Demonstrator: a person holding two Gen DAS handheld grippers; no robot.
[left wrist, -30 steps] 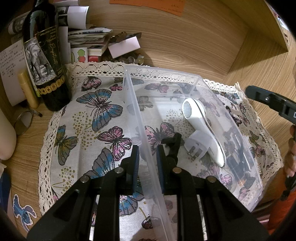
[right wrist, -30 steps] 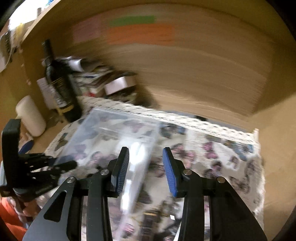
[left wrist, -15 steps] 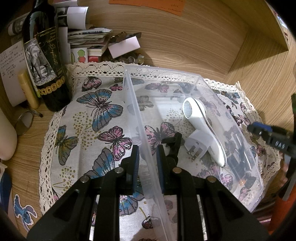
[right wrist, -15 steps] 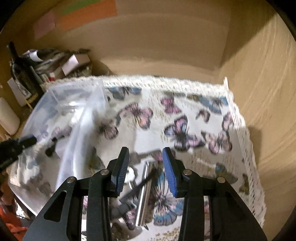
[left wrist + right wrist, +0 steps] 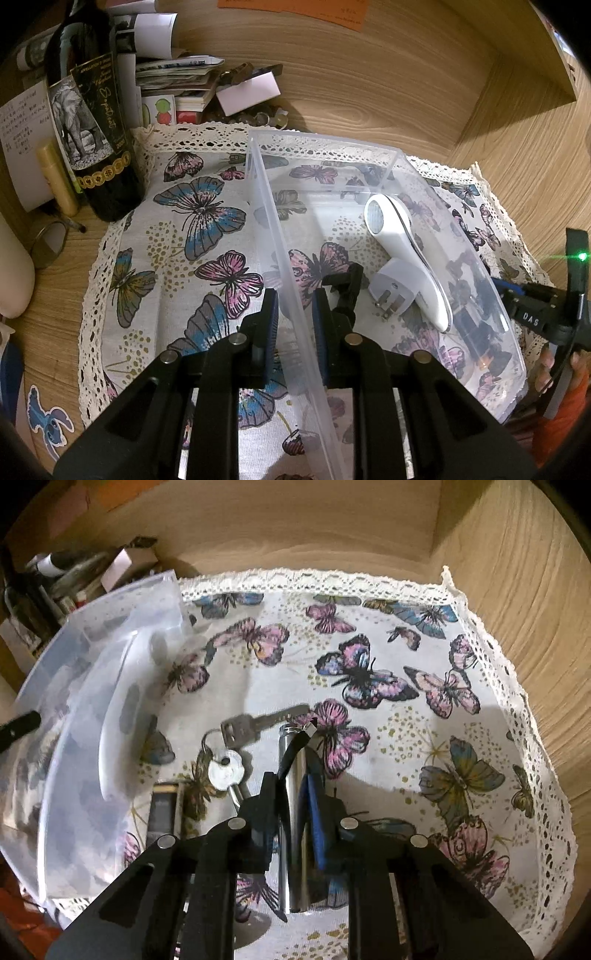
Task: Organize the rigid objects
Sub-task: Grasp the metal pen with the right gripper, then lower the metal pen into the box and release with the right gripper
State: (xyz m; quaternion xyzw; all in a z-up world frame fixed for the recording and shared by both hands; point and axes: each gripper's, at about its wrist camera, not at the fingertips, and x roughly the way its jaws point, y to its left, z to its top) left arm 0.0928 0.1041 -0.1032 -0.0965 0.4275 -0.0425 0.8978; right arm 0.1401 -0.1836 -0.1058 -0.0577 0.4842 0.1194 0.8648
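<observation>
A clear plastic bin [image 5: 388,177] stands on the butterfly cloth [image 5: 177,236]. My left gripper [image 5: 293,325] is shut on the bin's near left wall. Inside the bin lie a white handheld device [image 5: 402,251], a white plug adapter [image 5: 393,291] and a black clip [image 5: 343,284]. In the right wrist view the bin [image 5: 92,701] is at the left. My right gripper [image 5: 291,797] is closed around a shiny metal cylinder [image 5: 293,812] with a black clip on it, lying on the cloth [image 5: 406,686]. A bunch of keys [image 5: 240,746] lies just left of it.
A dark wine bottle [image 5: 88,122], stacked papers and boxes [image 5: 177,85] and a small mirror [image 5: 50,243] crowd the back left. Wooden walls [image 5: 509,122] close in the back and right. A small dark rectangular object [image 5: 162,812] lies beside the bin.
My right gripper has swung down and right from the bin to the cloth and closed around the metal cylinder. My left gripper has kept its hold on the bin wall.
</observation>
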